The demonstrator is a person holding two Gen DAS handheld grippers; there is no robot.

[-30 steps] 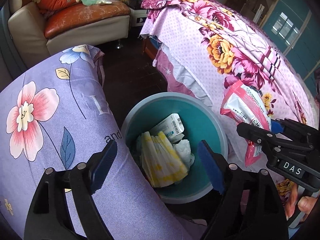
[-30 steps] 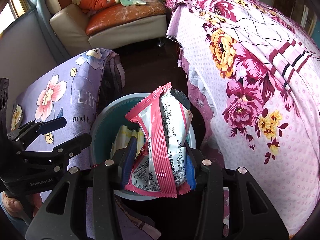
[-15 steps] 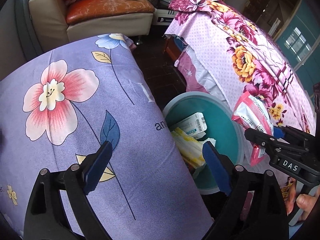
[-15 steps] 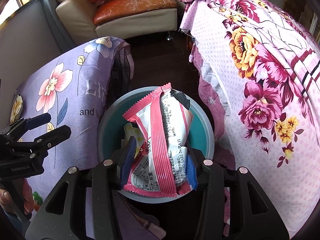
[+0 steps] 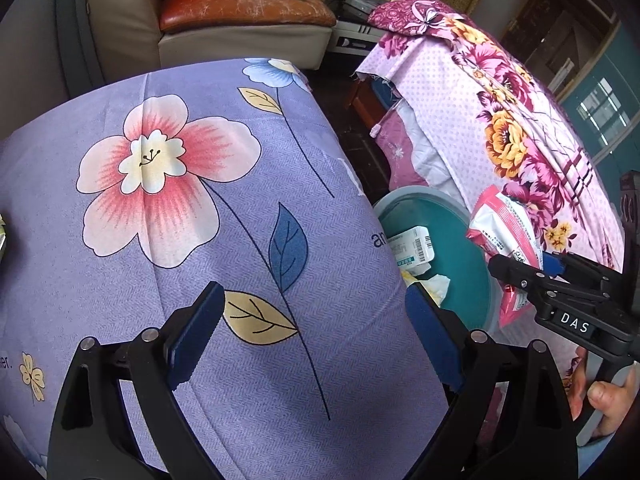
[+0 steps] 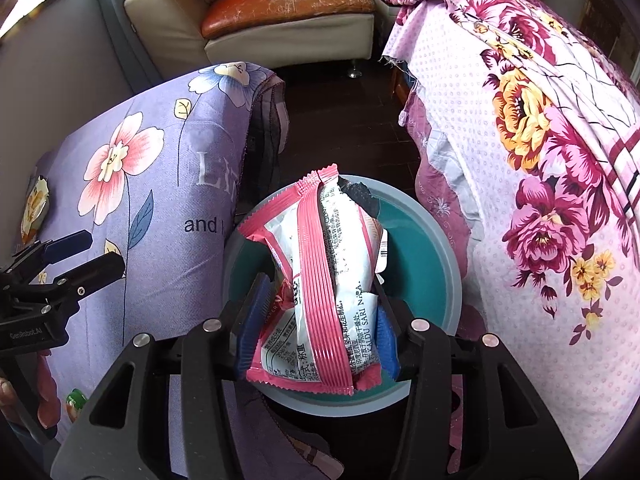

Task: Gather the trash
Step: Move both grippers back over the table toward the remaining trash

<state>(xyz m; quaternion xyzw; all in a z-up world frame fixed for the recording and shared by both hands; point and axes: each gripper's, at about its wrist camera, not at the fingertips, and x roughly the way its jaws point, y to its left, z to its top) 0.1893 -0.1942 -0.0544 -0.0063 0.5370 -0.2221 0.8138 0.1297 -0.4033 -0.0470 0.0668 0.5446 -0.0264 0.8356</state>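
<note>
My right gripper (image 6: 316, 332) is shut on a pink and white snack wrapper (image 6: 320, 280) and holds it just above the teal trash bin (image 6: 436, 240). In the left wrist view the wrapper (image 5: 504, 232) and the right gripper (image 5: 532, 272) show beside the bin (image 5: 460, 224). The bin holds a white barcoded box (image 5: 412, 246) and crumpled paper. My left gripper (image 5: 316, 336) is open and empty over the purple floral cloth (image 5: 160, 208); it also shows in the right wrist view (image 6: 80, 256).
A bed with a pink floral cover (image 6: 540, 160) stands right of the bin. A beige and orange sofa (image 6: 272, 12) is at the back. Dark floor (image 6: 340, 112) lies between them. Small items sit at the purple cloth's left edge (image 6: 36, 204).
My left gripper has swung left from above the bin to over the purple cloth. My right gripper has moved the wrapper closer over the bin, still gripped.
</note>
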